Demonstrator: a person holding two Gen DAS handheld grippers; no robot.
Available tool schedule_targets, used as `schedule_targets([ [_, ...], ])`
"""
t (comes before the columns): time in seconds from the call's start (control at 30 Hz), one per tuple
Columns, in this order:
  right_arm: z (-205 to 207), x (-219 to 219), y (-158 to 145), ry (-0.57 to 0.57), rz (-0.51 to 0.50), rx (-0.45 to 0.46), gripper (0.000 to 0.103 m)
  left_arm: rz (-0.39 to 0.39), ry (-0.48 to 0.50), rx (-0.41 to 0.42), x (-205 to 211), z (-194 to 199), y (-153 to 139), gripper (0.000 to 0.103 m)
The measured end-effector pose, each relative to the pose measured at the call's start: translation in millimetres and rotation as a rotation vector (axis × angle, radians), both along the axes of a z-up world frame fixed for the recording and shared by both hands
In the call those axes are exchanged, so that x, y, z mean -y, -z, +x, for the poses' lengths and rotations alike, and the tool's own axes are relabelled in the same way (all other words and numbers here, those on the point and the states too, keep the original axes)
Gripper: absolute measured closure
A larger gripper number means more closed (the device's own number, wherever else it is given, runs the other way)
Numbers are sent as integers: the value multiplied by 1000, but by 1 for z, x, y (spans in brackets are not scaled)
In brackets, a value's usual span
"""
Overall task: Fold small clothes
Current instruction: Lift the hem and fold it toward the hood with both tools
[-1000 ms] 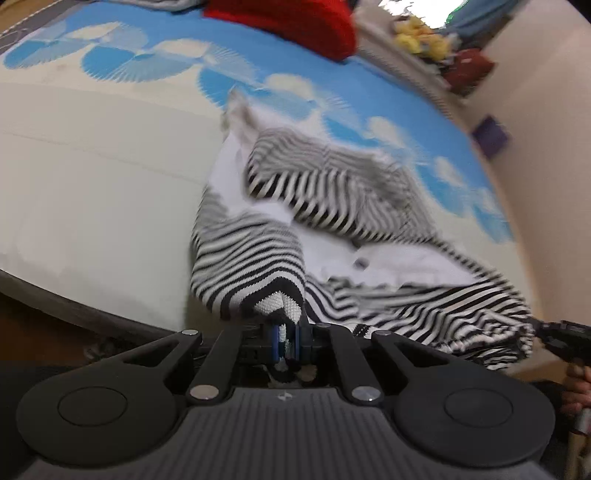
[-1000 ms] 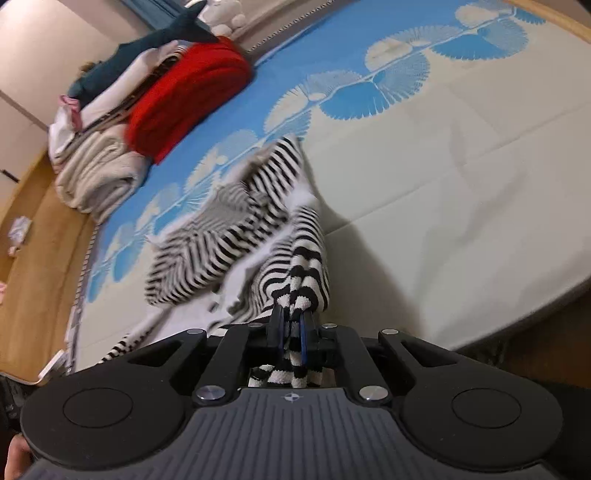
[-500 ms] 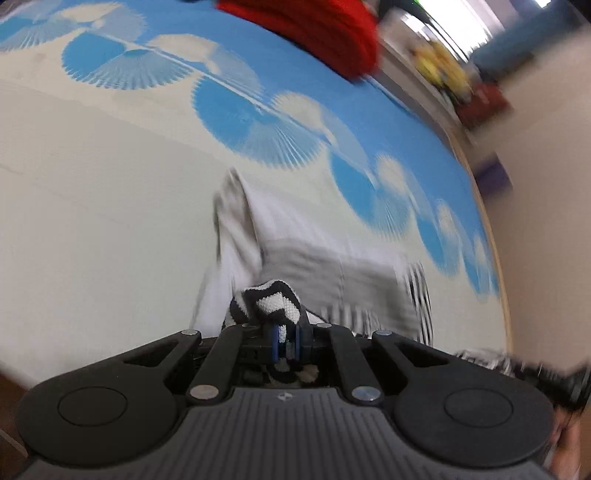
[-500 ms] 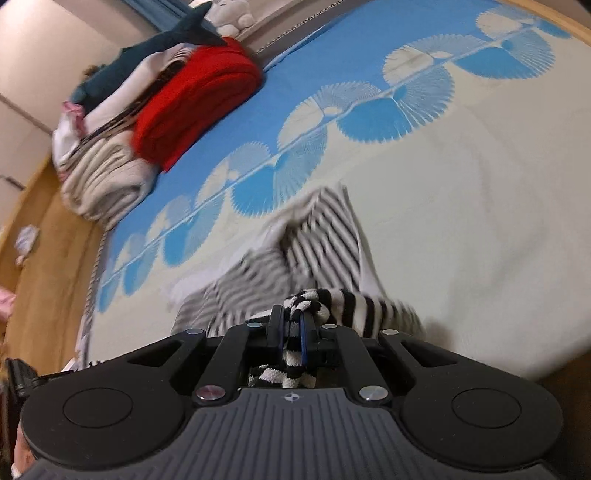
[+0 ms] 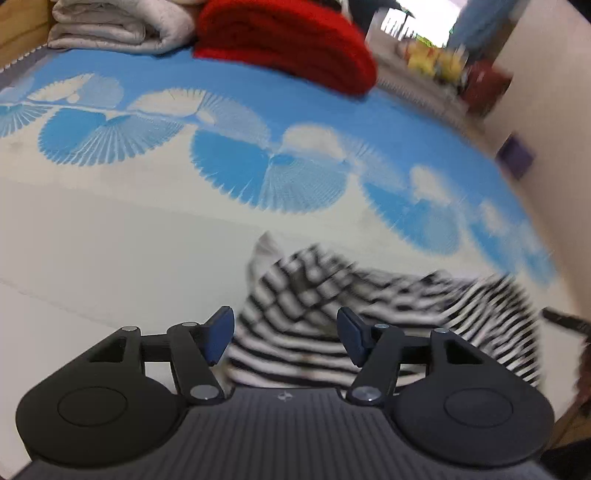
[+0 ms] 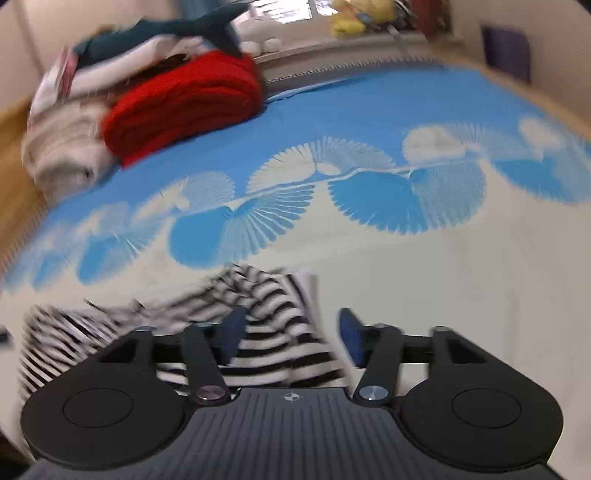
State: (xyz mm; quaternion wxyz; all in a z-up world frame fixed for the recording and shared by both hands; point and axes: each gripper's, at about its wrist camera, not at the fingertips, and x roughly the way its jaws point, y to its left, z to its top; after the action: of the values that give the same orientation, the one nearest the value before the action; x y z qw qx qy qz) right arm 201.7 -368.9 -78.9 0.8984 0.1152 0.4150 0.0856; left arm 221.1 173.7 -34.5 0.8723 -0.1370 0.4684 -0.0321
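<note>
Striped garment (image 5: 332, 325): we see a black-and-white striped piece of clothing that lies bunched on the bed (image 5: 92, 240), on the pale part of the cover, nearer to us than the blue fan pattern (image 5: 266, 173).
Long axis: in the left wrist view the garment stretches from just in front of our left gripper (image 5: 284, 334) toward the right edge of the picture; in the right wrist view (image 6: 236, 325) it runs to the left. It therefore lies across, between the two grippers. A white corner of it points away from us, toward the fan pattern.
Left gripper: the fingers (image 5: 219, 334) are spread wide and hold nothing; the garment lies between and just beyond them.
Right gripper (image 6: 290, 334): its fingers (image 6: 349, 334) are also spread wide and hold nothing, with striped cloth between them.
Red blanket (image 5: 288, 40): folded, at the far side of the bed, beyond the fan pattern.
Pale blanket (image 5: 118, 24): folded, just left of the red blanket.
Sharpness: the garment is blurred, so we cannot tell its folds.
</note>
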Motion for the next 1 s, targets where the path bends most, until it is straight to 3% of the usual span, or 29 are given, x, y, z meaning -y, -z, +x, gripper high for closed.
schedule_targets([
  [0.1,6,-4,10,-32,-37,-35,40,41,9,-33,4,11,13,36],
  [0.37,29,-27,11,-107,-97,54,40,157,26,12,33,29,28,38],
  [0.4,32,-33,11,-123,-109,68,41,167,26,18,35,33,29,50],
  [0.43,37,-39,12,-139,-128,74,45,155,34,16,37,36,29,79],
  [0.47,41,-45,13,-161,-143,72,65,128,45,9,35,38,29,94],
  [0.5,47,-50,15,-181,-142,68,85,130,33,22,34,41,26,100],
  [0.53,52,-52,14,-194,-124,68,103,169,-9,76,32,41,18,101],
  [0.57,57,-51,8,-173,-95,96,102,212,-76,153,27,39,6,101],
  [0.63,59,-37,-16,-43,7,229,102,210,-189,266,17,37,-10,100],
  [0.7,62,-28,-30,52,85,308,102,242,-189,203,21,47,0,101],
  [0.73,66,-33,-29,76,47,297,102,268,-164,133,26,55,11,101],
  [0.8,85,-47,-7,57,-54,157,102,308,-129,-51,29,70,40,101],
  [0.83,95,-54,9,40,-96,55,102,287,-164,-80,25,72,44,101],
  [0.9,103,-56,21,66,-84,-11,102,188,-246,-5,11,71,34,101],
  [1.0,103,-54,4,91,-27,99,102,188,-254,37,7,71,26,101],
])
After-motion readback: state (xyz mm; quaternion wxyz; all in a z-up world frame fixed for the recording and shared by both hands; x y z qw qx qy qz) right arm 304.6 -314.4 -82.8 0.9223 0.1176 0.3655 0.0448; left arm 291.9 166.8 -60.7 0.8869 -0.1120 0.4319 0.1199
